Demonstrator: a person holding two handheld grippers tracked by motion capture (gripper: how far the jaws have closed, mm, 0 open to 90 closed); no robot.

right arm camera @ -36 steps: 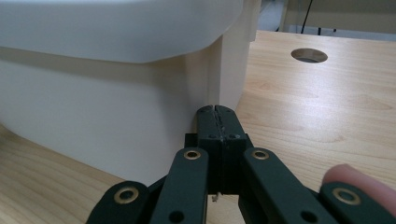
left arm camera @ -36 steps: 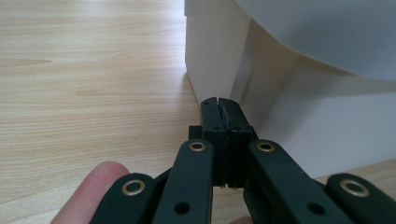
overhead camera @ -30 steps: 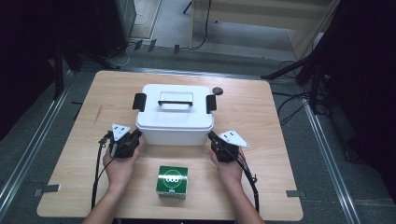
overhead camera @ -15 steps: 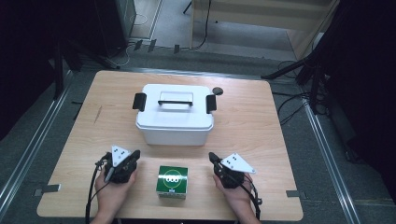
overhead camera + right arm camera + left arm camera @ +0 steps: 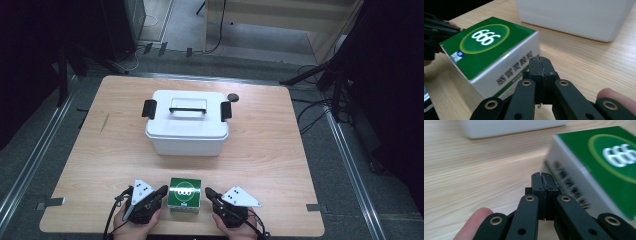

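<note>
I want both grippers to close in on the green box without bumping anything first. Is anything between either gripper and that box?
Nothing visible is. The green box sits on bare table, with the left gripper and right gripper flanking it, both shut. The white bin stands farther back, clear of them.

Green-topped white carton [image 5: 184, 196], white storage box [image 5: 187, 122]

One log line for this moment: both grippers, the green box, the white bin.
left gripper: shut, left of green box | right gripper: shut, right of it | white bin: lid on, behind
</note>
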